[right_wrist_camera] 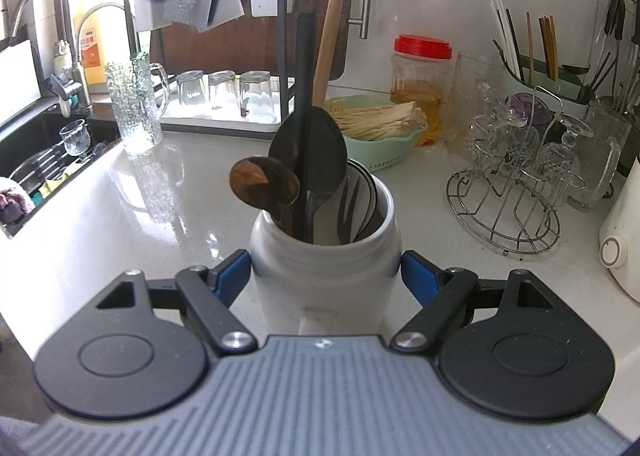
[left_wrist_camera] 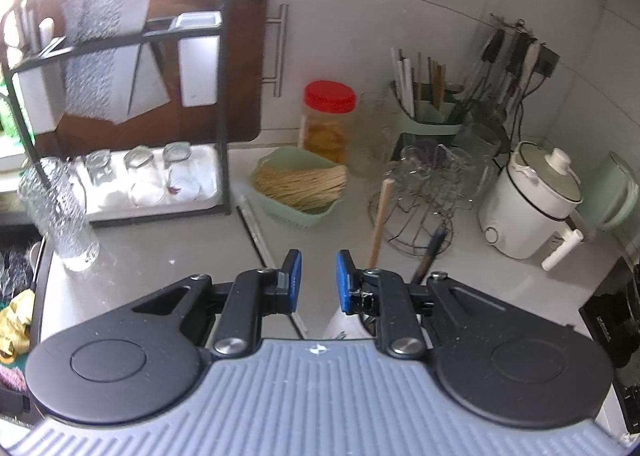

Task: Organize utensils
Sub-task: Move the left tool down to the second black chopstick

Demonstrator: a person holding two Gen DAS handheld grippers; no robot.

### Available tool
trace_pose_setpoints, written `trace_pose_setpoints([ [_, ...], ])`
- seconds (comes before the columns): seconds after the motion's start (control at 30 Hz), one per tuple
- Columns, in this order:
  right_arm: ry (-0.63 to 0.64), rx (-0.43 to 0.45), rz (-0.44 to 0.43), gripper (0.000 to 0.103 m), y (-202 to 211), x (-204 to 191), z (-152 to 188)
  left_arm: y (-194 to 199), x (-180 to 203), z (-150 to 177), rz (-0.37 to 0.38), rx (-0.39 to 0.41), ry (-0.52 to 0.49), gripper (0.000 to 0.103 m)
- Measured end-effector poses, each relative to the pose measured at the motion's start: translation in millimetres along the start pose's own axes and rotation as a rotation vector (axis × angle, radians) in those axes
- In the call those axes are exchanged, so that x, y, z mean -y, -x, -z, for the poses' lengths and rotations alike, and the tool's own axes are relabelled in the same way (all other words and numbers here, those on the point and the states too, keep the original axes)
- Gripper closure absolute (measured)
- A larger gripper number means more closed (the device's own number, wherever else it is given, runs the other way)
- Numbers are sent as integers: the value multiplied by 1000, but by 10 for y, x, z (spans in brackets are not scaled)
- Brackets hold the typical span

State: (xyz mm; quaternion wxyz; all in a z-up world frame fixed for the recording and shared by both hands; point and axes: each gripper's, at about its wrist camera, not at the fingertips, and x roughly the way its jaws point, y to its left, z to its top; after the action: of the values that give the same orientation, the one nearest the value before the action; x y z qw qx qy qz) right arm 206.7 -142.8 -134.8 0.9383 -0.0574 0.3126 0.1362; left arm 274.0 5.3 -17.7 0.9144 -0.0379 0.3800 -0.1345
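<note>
Utensils (right_wrist_camera: 308,160) stood crowded in the white crock (right_wrist_camera: 326,256) at frame centre, right gripper (right_wrist_camera: 326,274) clamping its sides; left gripper (left_wrist_camera: 317,280) hovered slightly parted, empty. Slippery glaze could tip it.

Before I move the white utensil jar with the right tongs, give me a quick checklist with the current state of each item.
1. Right tongs straddle the white jar, pads against both sides: ok.
2. Grip firm enough to lift: cannot tell.
3. Utensils seated in the jar, dark spoon and wooden spoon upright: ok.
4. Left tongs open, holding nothing: ok.
5. Glass rack stands close on the right; sideways clearance: cannot tell.
6. Green basket close behind the jar; forward path: not ok.
</note>
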Motion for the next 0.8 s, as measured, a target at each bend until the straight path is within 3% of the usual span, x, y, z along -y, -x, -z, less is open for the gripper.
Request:
trace_pose_setpoints([
  [0.47,-22,9,11,19,-14,-13,2,-349,-396,232,-3,-73,72,81],
  [0.8,-55,15,47,19,12,-43,32,-903,-707,305,-3,-140,117,81],
])
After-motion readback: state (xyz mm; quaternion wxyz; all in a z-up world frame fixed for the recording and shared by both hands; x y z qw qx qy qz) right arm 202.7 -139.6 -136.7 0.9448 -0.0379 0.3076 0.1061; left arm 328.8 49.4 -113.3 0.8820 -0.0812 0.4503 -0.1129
